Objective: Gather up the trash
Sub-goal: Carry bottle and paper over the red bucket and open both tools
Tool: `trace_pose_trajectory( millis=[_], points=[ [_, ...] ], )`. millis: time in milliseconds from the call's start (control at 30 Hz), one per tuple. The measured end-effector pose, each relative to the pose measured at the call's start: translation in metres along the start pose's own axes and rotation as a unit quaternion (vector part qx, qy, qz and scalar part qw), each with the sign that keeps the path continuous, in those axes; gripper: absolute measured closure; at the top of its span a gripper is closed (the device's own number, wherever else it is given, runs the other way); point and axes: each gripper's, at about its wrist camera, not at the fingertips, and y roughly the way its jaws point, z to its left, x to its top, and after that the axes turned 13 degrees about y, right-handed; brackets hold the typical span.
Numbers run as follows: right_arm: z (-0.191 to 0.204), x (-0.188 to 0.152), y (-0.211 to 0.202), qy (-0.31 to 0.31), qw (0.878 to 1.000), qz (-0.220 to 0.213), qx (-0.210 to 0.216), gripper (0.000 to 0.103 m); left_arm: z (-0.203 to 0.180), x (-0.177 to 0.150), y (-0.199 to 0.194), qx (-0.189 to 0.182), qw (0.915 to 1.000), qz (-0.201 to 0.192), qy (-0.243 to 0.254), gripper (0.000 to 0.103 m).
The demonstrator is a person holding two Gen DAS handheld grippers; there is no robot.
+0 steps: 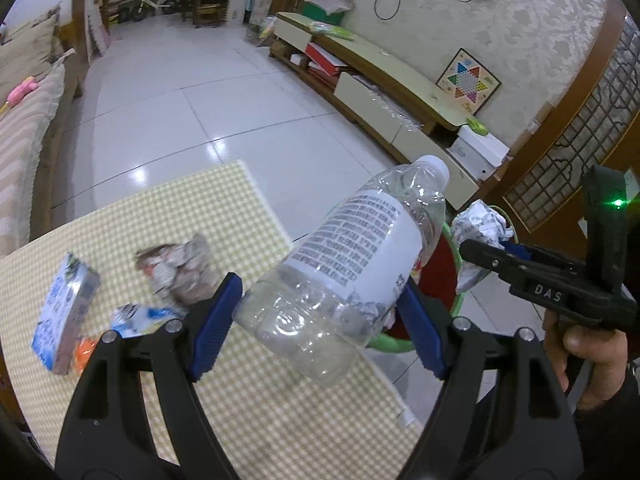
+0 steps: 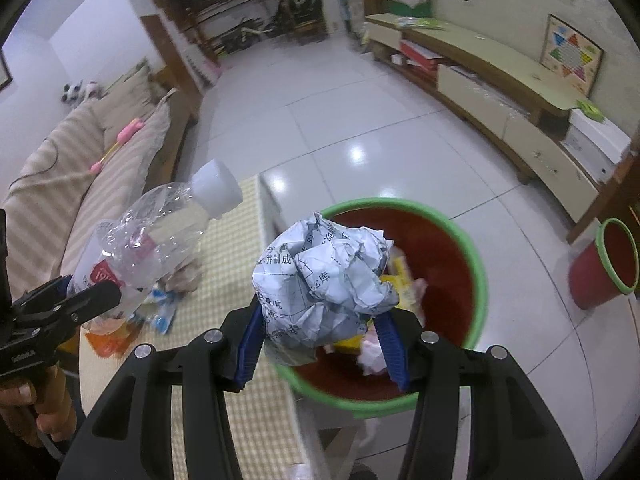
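2 grippers: left [image 1: 320, 320] clamps 1 bottle [image 1: 352, 256], right [image 2: 322, 344] clamps 1 paper wad [image 2: 324, 276].

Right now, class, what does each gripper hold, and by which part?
The left gripper clamps the empty plastic bottle across its lower body, near the base. The right gripper pinches the crumpled paper ball by its underside.

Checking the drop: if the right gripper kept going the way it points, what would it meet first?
Most likely the trash inside the green-rimmed red bin, which lies beyond the right gripper and its crumpled paper ball; depth unclear.
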Motion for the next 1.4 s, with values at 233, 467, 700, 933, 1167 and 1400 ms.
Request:
trace_pose_trajectory(
  millis=[233,467,700,933,1167,1400],
  points=[
    [-0.024,0.006,0.001,0.021,1.000,0.001,-0.006,0.054,-0.014,0.017,0.018,-0.023,0.9997,0.002,-0.004,0.027],
    [-0.033,0.005,0.009,0.032,0.999,-0.003,-0.034,0.054,-0.026,0.029,0.036,-0.040,0.9991,0.008,-0.014,0.027],
    [-0.039,0.005,0.012,0.046,0.998,-0.003,-0.037,0.054,-0.025,0.035,0.053,-0.062,0.9970,0.023,-0.039,0.027],
    [-0.038,0.007,0.017,0.047,0.998,0.004,-0.034,0.053,-0.034,0.038,0.062,-0.071,0.9961,0.028,-0.045,0.027],
    [-0.036,0.005,0.017,0.051,0.998,0.005,-0.034,0.044,-0.035,0.044,0.066,-0.080,0.9946,0.027,-0.061,0.016],
    [-0.035,0.006,0.016,0.048,0.998,-0.005,-0.033,0.023,-0.019,0.043,0.055,-0.064,0.9937,0.017,-0.090,0.006]
  ],
)
